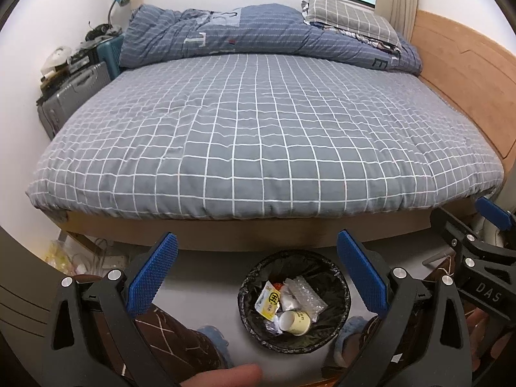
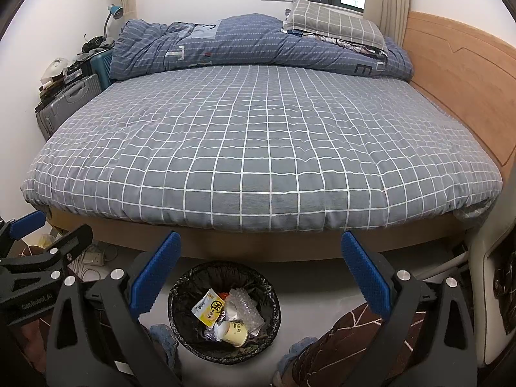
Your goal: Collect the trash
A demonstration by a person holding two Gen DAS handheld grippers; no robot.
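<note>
A round bin with a black liner [image 1: 335, 277] [image 2: 180, 290] stands on the floor at the foot of the bed. It holds a paper cup [image 1: 295, 322] [image 2: 233, 332], a yellow packet [image 1: 267, 300] [image 2: 209, 311] and clear bubble wrap [image 1: 304, 295] [image 2: 246, 311]. My left gripper [image 1: 257, 274] is open and empty, above the bin. My right gripper [image 2: 260, 274] is open and empty, above and a little right of the bin. Each gripper shows at the edge of the other's view: the right one [image 1: 483, 242] and the left one [image 2: 42, 242].
A bed with a grey checked cover [image 1: 258, 129] [image 2: 258, 135] fills the middle; a blue duvet [image 1: 258, 32] and a pillow [image 1: 348, 16] lie at its far end. Suitcases [image 1: 74, 93] stand at the left. The person's legs and slippers [image 1: 213, 338] flank the bin.
</note>
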